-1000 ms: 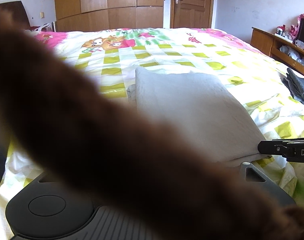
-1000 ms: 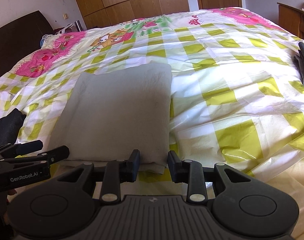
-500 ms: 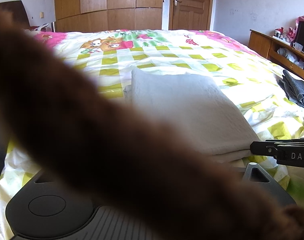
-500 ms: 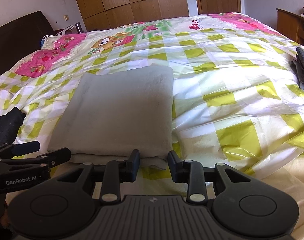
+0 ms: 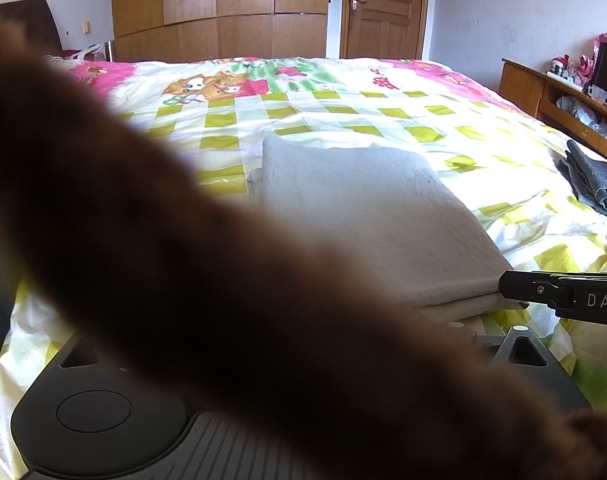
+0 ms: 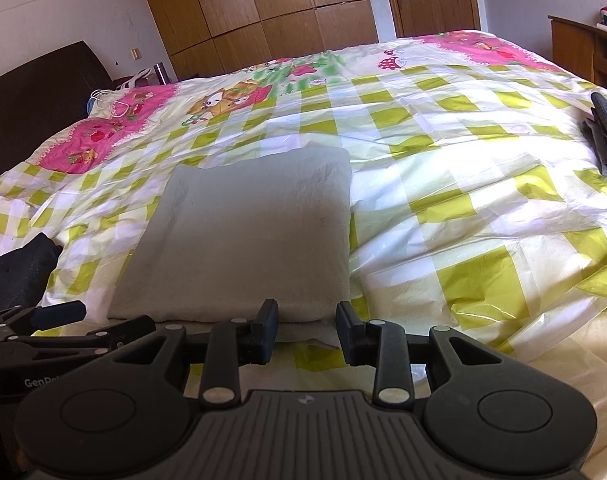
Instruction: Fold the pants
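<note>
The grey pants point(image 6: 247, 236) lay folded square on the checked bedspread point(image 6: 463, 184), soft, light, best pinched at the near layered hem; the right gripper point(image 6: 307, 330) gaped empty there; the left gripper's point(image 6: 63, 322) state was unclear.

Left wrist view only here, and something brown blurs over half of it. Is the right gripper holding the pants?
Observer: No. The right gripper is open at the near edge of the folded pants, gripping nothing.
Operator: Anything left of the pants?
Observer: A black cloth lies on the bed, apart from them.
Operator: And my left gripper?
Observer: The left gripper sits by the pants' near left corner, with no cloth in it.
</note>
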### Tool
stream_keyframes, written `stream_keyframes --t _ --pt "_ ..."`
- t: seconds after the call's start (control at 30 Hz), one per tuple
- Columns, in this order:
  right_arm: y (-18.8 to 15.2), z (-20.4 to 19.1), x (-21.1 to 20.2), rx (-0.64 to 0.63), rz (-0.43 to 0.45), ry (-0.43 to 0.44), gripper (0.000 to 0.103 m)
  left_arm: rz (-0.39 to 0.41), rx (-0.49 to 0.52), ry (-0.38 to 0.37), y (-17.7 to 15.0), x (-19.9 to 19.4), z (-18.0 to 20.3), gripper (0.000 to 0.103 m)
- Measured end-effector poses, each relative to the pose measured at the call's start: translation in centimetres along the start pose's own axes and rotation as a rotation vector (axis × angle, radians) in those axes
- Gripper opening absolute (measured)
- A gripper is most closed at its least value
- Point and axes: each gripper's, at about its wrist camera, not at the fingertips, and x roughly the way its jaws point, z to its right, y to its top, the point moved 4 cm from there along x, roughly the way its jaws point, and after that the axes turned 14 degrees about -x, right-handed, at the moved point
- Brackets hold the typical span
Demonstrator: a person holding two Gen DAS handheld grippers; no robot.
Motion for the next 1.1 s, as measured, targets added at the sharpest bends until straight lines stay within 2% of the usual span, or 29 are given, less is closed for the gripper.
stream_keyframes --t 0.17,0.4,0.57,0.9,1.1 --pt "0.0 -0.4 0.4 -0.011 -0.011 0.008 0.050 -0.027 -0.010 -0.012 -0.1 0.2 0.1 0.101" --pt "0.1 -1.0 0.1 -0.028 0.017 0.015 0.050 -0.048 -0.036 -0.024 0.0 0.5 0.1 0.102" --pt "-0.1 -1.4 0.7 -0.043 -0.011 0.024 0.050 -0.078 -0.040 0.001 -0.2 1.1 0.0 0.102" --pt "-0.3 -1.6 1.3 -0.045 -0.030 0.044 0.051 -0.080 -0.040 -0.003 -0.2 1.1 0.1 0.102" --pt "-0.4 -1.9 1.8 -0.062 -0.044 0.051 0.051 -0.099 -0.072 -0.007 -0.2 1.5 -0.3 0.102"
